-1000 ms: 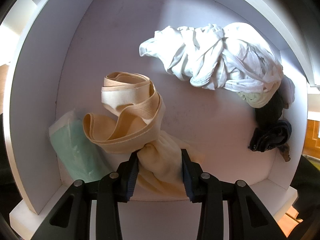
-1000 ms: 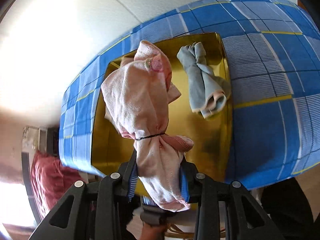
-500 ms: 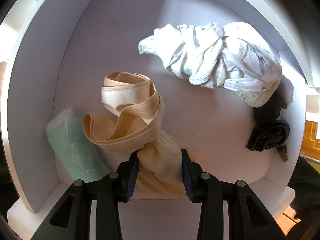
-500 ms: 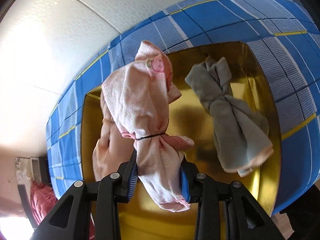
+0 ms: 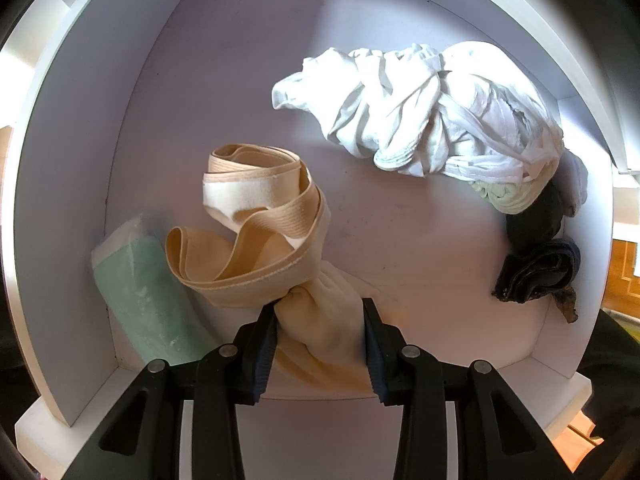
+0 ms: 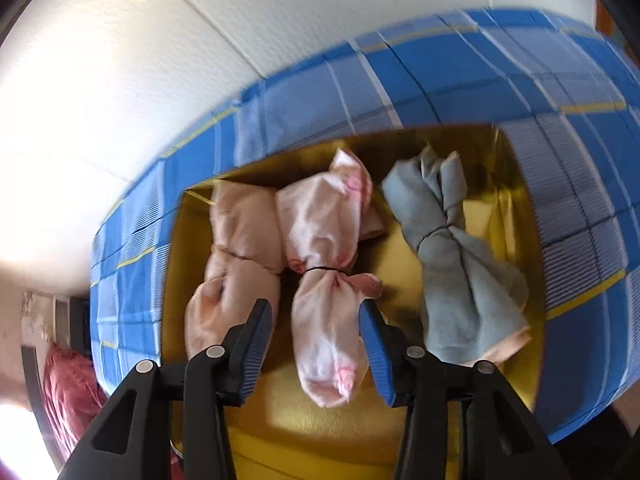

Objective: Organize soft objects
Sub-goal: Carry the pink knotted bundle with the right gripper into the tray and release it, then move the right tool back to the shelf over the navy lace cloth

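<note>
While its jaws have just been opening, the right gripper (image 6: 316, 320) stands parted around the pale pink tied cloth bundle (image 6: 324, 264), with gaps showing on both sides, so the pads no longer press it. That bundle lies in the gold tray (image 6: 516, 200), a peach bundle (image 6: 236, 256) touching it at nine o'clock and a grey-blue tied cloth (image 6: 456, 268) at three o'clock. Clamped on the cream garment (image 5: 320, 328), the left gripper (image 5: 320, 316) pinches its gathered end inside the white drawer (image 5: 68, 200); the banded loop spreads toward eleven o'clock, a white bundle (image 5: 420, 116) at one o'clock.
</note>
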`<state>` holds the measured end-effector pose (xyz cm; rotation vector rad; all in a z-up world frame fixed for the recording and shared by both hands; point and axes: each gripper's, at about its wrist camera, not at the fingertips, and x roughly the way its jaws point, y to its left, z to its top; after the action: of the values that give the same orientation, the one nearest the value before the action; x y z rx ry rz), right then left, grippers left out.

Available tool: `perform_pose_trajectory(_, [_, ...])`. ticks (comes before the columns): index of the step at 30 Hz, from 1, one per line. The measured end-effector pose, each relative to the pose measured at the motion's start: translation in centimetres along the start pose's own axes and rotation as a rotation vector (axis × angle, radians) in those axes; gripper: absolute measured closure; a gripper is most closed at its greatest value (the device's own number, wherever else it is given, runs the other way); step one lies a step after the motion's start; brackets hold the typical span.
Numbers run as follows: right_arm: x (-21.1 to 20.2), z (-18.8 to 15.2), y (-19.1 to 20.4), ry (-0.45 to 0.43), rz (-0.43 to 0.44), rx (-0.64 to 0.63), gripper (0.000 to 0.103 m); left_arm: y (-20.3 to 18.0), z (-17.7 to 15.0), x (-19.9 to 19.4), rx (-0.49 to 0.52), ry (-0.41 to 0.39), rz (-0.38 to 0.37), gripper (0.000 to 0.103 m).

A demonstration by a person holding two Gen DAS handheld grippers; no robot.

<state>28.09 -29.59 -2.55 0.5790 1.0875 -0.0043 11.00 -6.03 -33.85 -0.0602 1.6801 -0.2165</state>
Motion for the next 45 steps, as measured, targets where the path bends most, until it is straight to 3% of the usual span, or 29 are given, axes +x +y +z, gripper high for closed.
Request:
perform_pose_trajectory(5, [-4.3,-3.3,0.2,-0.060,-0.010,-0.221,0.057,-0.3,0.0,-0.1,0.004,0.000,0.003,0.063])
perform_pose_trajectory(12, [-8.7,-11.2,-1.1,-0.125,0.009,-0.493,0.057,-0.2,-0.1,-0.2,0.006,-0.002,-0.003,0.063])
perform_pose_trajectory(20, [-8.6,-18.6,-4.7,-0.069,0.040,-0.595,0.057,0.5,-0.2,-0.3,-0.006,-0.001,-0.017,0.063])
perform_pose_trajectory(24, [-6.1,-21.7,-7.3,0.005,0.005,-0.595,0.057,0.9,-0.2,-0.3,-0.010,-0.003,-0.021,0.063])
perform_pose_trajectory(30, [1.1,-25.1,-11.6,0.178,-0.117,-0.560,0.057,1.1,-0.3,-0.3,-0.011,-0.007,-0.024,0.066])
perform_pose_trajectory(37, [9.6,-28.4,-14.7,0.352,-0.354,-0.734,0.054,2.2,-0.4,-1.2,-0.054,-0.030,-0.070,0.068])
perform_pose_trajectory(45, [14.6,-29.2,-17.2,0.426,-0.432,-0.863,0.052,2.9,-1.1,-2.2,-0.071,-0.050,-0.078,0.068])
